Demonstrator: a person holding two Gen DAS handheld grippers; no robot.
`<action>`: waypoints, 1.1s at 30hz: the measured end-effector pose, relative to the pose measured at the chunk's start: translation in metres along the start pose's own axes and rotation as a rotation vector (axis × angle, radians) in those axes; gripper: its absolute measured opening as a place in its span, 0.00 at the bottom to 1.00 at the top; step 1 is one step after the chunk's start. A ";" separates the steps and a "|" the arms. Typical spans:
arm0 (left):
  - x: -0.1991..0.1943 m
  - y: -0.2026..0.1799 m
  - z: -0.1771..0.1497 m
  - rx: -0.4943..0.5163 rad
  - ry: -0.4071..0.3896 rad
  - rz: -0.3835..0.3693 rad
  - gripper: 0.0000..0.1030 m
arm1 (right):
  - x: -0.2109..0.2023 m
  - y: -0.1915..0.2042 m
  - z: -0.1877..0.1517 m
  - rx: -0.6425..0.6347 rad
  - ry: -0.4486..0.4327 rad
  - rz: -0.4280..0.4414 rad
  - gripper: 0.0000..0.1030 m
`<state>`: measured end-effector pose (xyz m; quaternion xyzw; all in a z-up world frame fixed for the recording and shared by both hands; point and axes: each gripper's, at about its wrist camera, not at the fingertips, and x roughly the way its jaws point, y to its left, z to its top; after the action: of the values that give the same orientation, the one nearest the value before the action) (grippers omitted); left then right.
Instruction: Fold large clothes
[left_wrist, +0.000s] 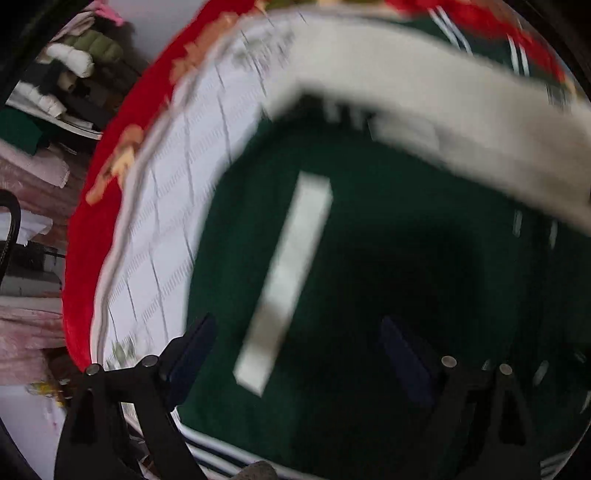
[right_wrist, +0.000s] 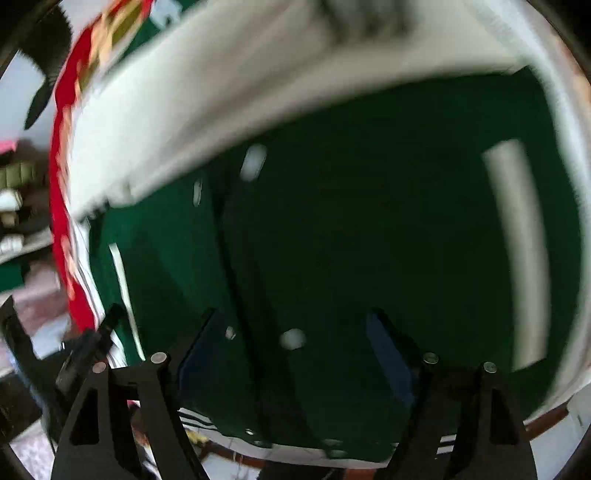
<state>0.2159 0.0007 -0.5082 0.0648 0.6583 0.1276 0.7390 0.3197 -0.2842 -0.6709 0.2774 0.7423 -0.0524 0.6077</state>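
While both wrist views are smeared by motion blur, the main layout reads clearly enough. Farthest left of the jacket in the left wrist view, a stack of folded clothes sits beyond the bed's edge, then a red floral blanket curves round a white quilted bedsheet. On that sheet lies the task's garment, a dark green jacket with a white sleeve laid across its far side and a white pocket stripe running away from the camera.

The left gripper hangs directly above the jacket's body with its jaws spread wide and nothing between them; the fabric lies below, and the pads seem to be clear of it. The right gripper is likewise spread and empty over the same green panel, close to what looks like the buttoned front opening, with the jacket's striped hem just nearer the camera than the fingers.

The jacket's long axis seems to run away from both grippers, hem near and white sleeve far. Neither hand looks clearly nearer; any next fold would probably start from the hem side, which sits closest to both.
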 end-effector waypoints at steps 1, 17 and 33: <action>0.008 -0.004 -0.010 0.015 0.018 0.008 0.89 | 0.018 0.009 -0.002 -0.011 0.029 -0.047 0.79; 0.035 0.015 -0.030 0.067 0.059 -0.012 0.89 | 0.034 0.081 0.000 0.073 -0.021 0.004 0.15; 0.010 0.020 -0.025 0.057 0.025 -0.043 0.89 | 0.015 0.031 -0.016 0.099 0.060 0.236 0.41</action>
<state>0.1905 0.0210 -0.5150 0.0699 0.6721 0.0937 0.7311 0.3188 -0.2467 -0.6730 0.3938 0.7189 -0.0087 0.5727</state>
